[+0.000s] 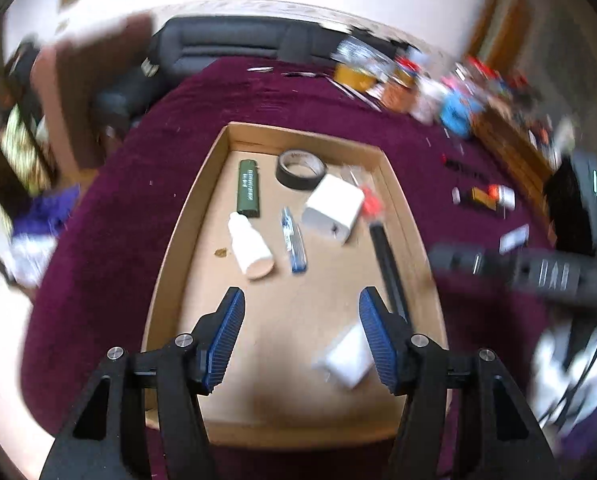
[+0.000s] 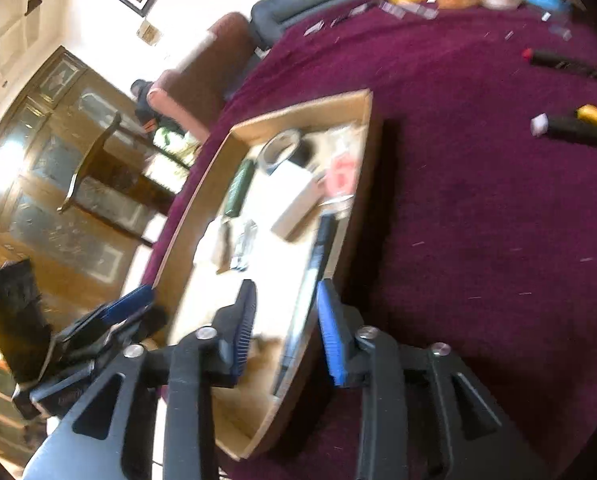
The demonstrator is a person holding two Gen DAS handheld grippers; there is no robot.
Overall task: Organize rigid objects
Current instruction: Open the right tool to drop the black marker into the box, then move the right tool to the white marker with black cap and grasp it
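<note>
L hand-held gripper (image 1: 301, 312): jaws partway open, nothing clamped. A white block (image 1: 348, 356), blurred, prob a charger, lies on the box floor just beside its right pad (image 1: 374, 332); contact can't tell.
R hand-held gripper (image 2: 286, 320): jaws partway open, empty, straddling the near right wall of the cardboard box (image 1: 392, 184).
In box (done, by my read): green lighter (image 1: 249, 188), white bottle (image 1: 250, 246), pen (image 1: 294, 240), white adapter (image 1: 334, 208), black tape roll (image 1: 300, 170), long black stick (image 1: 388, 264), small red item (image 1: 370, 204).
Left to do: black/yellow/red items (image 2: 570, 128) and a black red-capped one (image 2: 566, 64) lie loose on the maroon cloth on the worktop (image 2: 478, 220), well apart from both grippers, right of box.
Progress: most in, approx; a few still out.
</note>
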